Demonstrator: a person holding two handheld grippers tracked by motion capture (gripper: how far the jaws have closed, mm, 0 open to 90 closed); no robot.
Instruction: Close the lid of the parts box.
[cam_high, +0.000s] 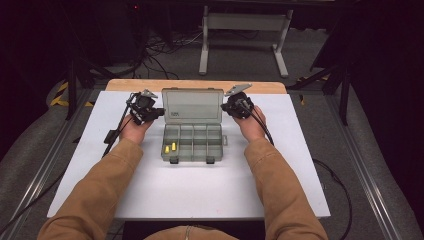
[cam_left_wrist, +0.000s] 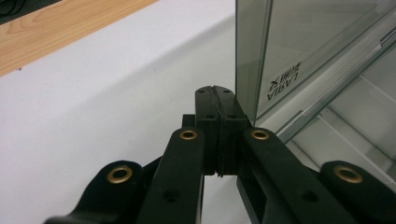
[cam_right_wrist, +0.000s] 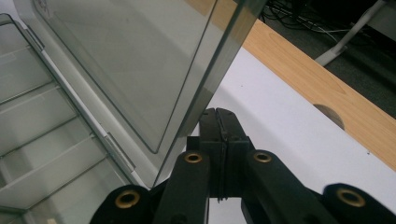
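Currently, the clear compartment box (cam_high: 192, 135) sits at the centre of the white table (cam_high: 150, 190) with its lid (cam_high: 193, 106) standing upright. The left gripper (cam_high: 159, 111) rests beside the lid's left edge, the right gripper (cam_high: 223, 107) beside its right edge. Both have jaws fully closed, holding nothing. Two yellow pieces (cam_high: 170, 148) lie in the front-left compartment.

Open organiser box (cam_high: 193, 131) mid-table (cam_high: 150, 195), two small pcs (cam_high: 170, 148) in front-left compartment, left gripper (cam_high: 145, 108) & right gripper (cam_high: 239, 106) flanking lid (cam_high: 192, 105).
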